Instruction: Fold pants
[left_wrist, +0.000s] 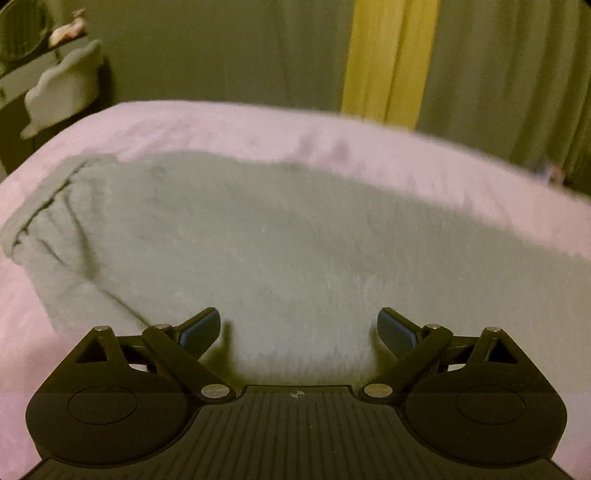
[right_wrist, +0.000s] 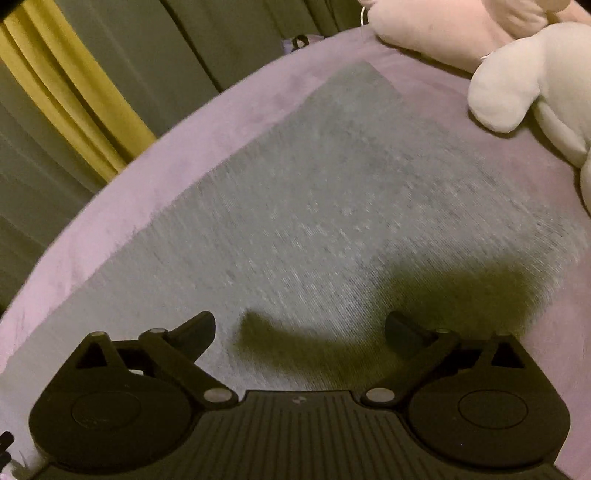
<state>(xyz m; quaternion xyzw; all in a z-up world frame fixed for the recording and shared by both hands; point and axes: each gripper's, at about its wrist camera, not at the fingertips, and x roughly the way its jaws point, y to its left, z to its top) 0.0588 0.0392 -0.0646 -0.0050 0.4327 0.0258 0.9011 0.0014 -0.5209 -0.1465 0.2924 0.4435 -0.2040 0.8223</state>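
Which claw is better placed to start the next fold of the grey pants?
Probably left: the left claw is open over the pants with the waistband in view; the right claw, also open, sees only the plain leg.

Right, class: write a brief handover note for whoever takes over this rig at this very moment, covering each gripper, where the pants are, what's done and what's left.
Left gripper: jaws open, holding nothing, over the pants.
Right gripper: jaws open, holding nothing, over the pants too.
Pants: grey, spread flat on the pink blanket; waistband at far left in the left view. A plush toy sits on the blanket beyond them.
Done: pants laid out; whether a fold is already made cannot be told.
Left: grip an edge and fold.
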